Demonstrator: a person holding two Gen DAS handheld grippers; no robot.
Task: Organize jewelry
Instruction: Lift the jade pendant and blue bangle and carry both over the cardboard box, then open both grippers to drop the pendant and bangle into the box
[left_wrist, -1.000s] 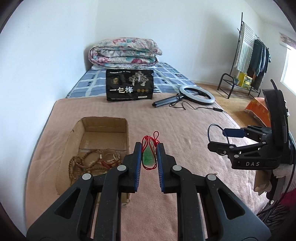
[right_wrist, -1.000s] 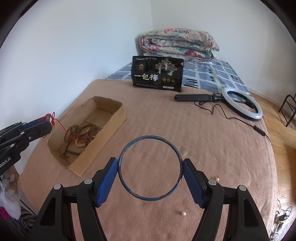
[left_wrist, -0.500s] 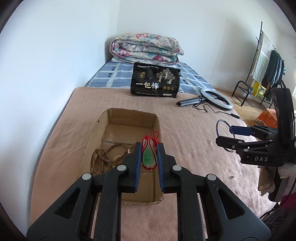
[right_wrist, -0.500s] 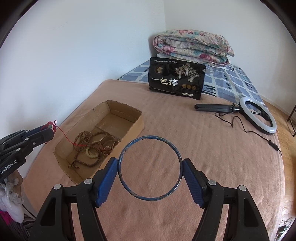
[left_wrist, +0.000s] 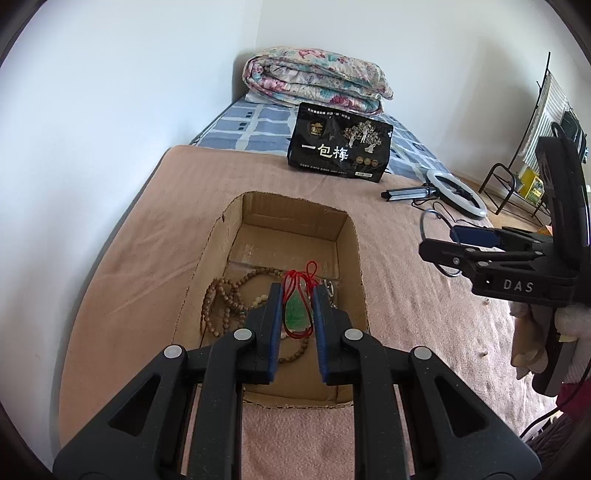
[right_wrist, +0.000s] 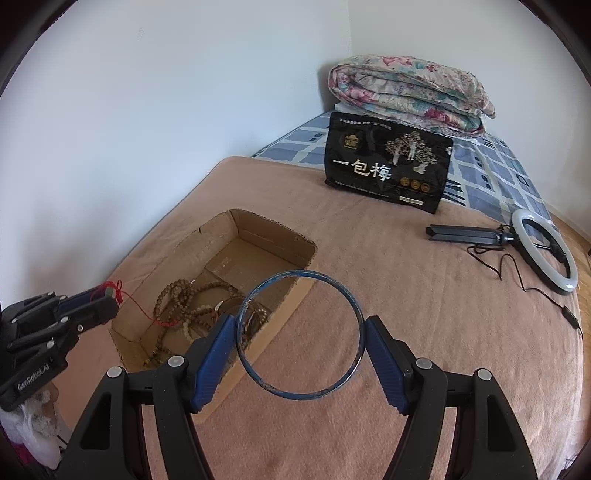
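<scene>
My left gripper (left_wrist: 297, 295) is shut on a green jade pendant (left_wrist: 296, 313) with a red cord (left_wrist: 301, 275), held above the near end of an open cardboard box (left_wrist: 349, 236). Wooden bead strings (left_wrist: 225, 299) lie in the box bottom. My right gripper (right_wrist: 300, 325) is shut on a thin blue bangle (right_wrist: 300, 334), pinched by its sides over the pink blanket next to the box's right wall (right_wrist: 291, 299). In the right wrist view the left gripper (right_wrist: 99, 299) sits at the left, its red cord (right_wrist: 138, 306) trailing into the box. The right gripper (left_wrist: 439, 247) shows at the right of the left wrist view.
A black snack bag (right_wrist: 388, 170) stands at the blanket's far edge, a folded floral quilt (right_wrist: 406, 92) behind it. A ring light (right_wrist: 546, 254) with its stand and cable lies at the right. A white wall runs along the bed's left side. A clothes rack (left_wrist: 546, 122) stands beyond the bed.
Both grippers have moved left toward the box. The pendant now hangs over the box's near end, and the bangle has come up beside the box's right wall. Both grips stay the same.
</scene>
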